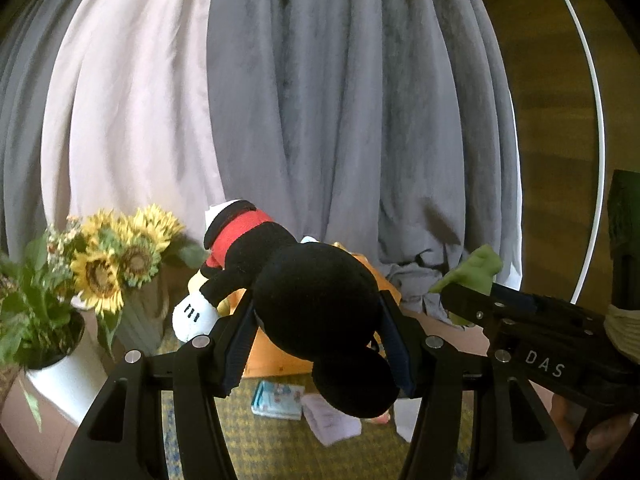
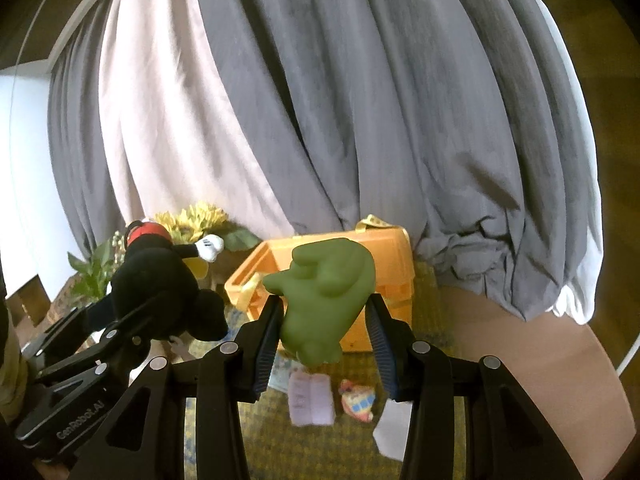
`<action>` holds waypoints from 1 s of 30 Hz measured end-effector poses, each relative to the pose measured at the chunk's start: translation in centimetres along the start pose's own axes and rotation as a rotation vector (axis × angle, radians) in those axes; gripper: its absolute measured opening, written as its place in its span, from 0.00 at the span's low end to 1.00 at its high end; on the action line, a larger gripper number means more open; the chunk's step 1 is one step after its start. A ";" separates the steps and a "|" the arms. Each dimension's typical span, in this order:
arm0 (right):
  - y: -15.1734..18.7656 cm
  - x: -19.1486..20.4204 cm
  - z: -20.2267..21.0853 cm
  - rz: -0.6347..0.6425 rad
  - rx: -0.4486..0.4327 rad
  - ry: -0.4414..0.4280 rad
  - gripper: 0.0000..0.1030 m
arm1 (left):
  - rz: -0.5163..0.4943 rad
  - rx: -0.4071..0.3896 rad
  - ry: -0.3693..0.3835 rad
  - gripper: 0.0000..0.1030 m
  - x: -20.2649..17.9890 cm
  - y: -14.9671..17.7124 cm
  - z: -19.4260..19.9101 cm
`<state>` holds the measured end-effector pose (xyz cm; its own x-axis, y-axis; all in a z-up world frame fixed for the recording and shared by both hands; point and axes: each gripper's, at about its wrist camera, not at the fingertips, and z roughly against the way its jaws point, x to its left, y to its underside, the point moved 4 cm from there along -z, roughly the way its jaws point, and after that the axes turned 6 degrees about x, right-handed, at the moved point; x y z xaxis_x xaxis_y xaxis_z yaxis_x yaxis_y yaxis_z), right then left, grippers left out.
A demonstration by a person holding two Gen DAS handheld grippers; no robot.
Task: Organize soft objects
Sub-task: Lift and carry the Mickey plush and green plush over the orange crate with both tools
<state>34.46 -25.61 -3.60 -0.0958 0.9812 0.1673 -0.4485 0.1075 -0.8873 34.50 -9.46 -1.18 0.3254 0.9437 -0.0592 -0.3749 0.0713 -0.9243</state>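
A black mouse plush point(image 1: 316, 308) with red shorts and white gloves hangs in the air, my left gripper point(image 1: 316, 336) shut on its round black head. The same plush point(image 2: 160, 280) shows at the left of the right wrist view, held by the left gripper point(image 2: 120, 332). A green soft toy point(image 2: 324, 300) is clamped between the pads of my right gripper point(image 2: 324, 340); its green tip point(image 1: 472, 268) shows at the right of the left wrist view, in front of the right gripper point(image 1: 520, 320). An open orange bin point(image 2: 396, 264) stands on the floor behind both toys.
Grey and pale curtains point(image 1: 320, 100) hang behind everything. A pot of sunflowers point(image 1: 108, 268) stands at the left. On the yellow patterned rug point(image 2: 320, 452) lie a small booklet point(image 2: 312, 400), a colourful small toy point(image 2: 358, 400) and a white paper point(image 2: 394, 428).
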 end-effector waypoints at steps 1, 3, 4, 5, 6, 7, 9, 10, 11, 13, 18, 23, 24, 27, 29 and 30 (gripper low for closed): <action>-0.3 0.1 -0.2 0.000 -0.004 0.001 0.42 | -0.006 -0.005 0.003 0.56 0.1 -0.4 -0.2; -0.9 0.2 -0.5 -0.002 -0.013 0.003 0.42 | -0.011 -0.015 0.007 0.56 0.3 -1.0 -0.5; -1.2 0.2 -0.6 -0.004 -0.017 0.004 0.42 | -0.013 -0.019 0.008 0.56 0.4 -1.3 -0.7; -1.5 0.3 -0.8 -0.005 -0.022 0.005 0.42 | -0.015 -0.020 0.010 0.56 0.5 -1.7 -1.0; -1.9 0.3 -1.0 -0.006 -0.027 0.007 0.42 | -0.017 -0.020 0.011 0.56 0.6 -2.0 -1.3; -2.3 0.4 -1.1 -0.007 -0.033 0.006 0.42 | -0.018 -0.019 0.011 0.56 0.8 -2.3 -1.5; -2.9 0.4 -1.5 -0.008 -0.044 0.010 0.42 | -0.018 -0.013 0.012 0.56 1.1 -3.0 -2.2; -3.3 0.5 -1.7 -0.008 -0.049 0.012 0.42 | -0.019 -0.010 0.014 0.56 1.2 -3.3 -2.5; -3.6 0.5 -1.8 -0.008 -0.053 0.014 0.42 | -0.020 -0.007 0.016 0.56 1.3 -3.6 -2.7; -4.3 0.6 -2.3 -0.006 -0.062 0.020 0.42 | -0.023 -0.005 0.019 0.56 1.5 -4.1 -3.4; -5.8 0.7 -4.0 -0.004 -0.069 0.025 0.42 | -0.024 -0.006 0.019 0.56 2.2 -5.4 -5.2; -7.2 0.5 -6.0 -0.009 -0.060 0.019 0.42 | -0.009 0.004 0.032 0.56 3.0 -6.9 -7.6; -7.6 0.5 -6.4 -0.007 -0.062 0.017 0.42 | -0.006 0.006 0.033 0.56 3.1 -7.2 -8.1; -8.6 0.2 -7.9 0.002 -0.065 0.027 0.43 | -0.009 0.015 0.038 0.56 3.4 -8.0 -9.9; -9.1 -0.2 -9.0 -0.001 -0.062 0.027 0.43 | -0.009 0.015 0.034 0.56 3.6 -8.4 -11.2; -9.3 -0.3 -9.5 -0.003 -0.060 0.028 0.43 | -0.007 0.019 0.033 0.56 3.7 -8.5 -11.8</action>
<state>47.10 -25.39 0.57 -0.0692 0.9850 0.1583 -0.3945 0.1187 -0.9112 49.11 -10.41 2.01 0.3567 0.9319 -0.0654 -0.3889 0.0845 -0.9174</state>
